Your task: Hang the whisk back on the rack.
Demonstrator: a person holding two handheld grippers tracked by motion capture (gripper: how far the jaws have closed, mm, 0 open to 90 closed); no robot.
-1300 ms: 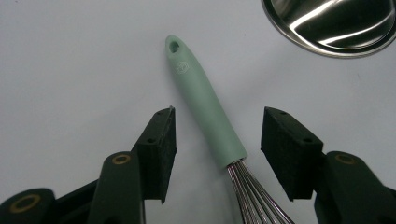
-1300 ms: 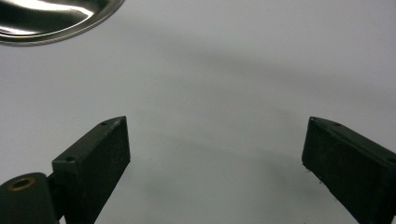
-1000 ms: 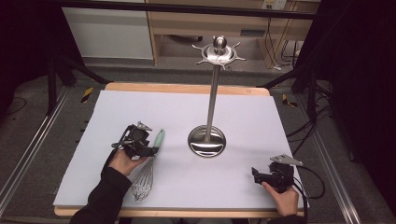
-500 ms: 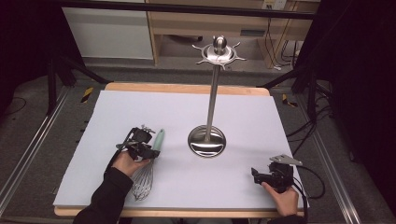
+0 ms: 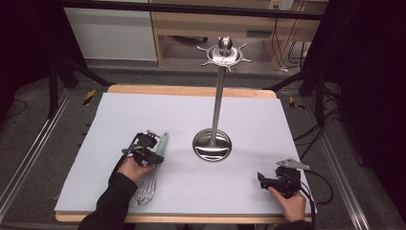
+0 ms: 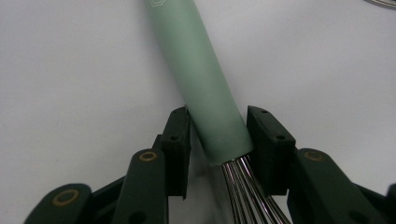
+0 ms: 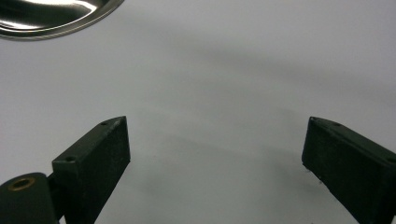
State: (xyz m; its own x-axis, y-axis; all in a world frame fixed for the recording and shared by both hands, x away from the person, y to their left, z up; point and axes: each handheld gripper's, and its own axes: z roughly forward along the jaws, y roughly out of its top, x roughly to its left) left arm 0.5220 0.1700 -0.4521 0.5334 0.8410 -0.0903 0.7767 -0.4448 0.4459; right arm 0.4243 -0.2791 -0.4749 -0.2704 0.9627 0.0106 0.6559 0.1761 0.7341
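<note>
Whisk (image 6: 205, 79) with smooth matte mint-green handle and thin bright steel wires, flat on the pale sheet (image 5: 191, 120) at front left, left of the polished steel stand (image 5: 213, 143) with its round dished base. Left gripper (image 6: 217, 140): jaws just closing, both black pads against the handle's lower end beside the wires, grasping it. Right gripper (image 7: 215, 154): jaws spread wide over bare sheet.

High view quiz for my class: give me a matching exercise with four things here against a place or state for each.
Things:
1. whisk
2. stand
3. left gripper
4. right gripper

States:
A. jaws wide apart, nothing between them
B. upright at mid-table
C. lying flat, wires toward the person
D. jaws on either side of a green handle

Pairs: 1-C, 2-B, 3-D, 4-A
</note>
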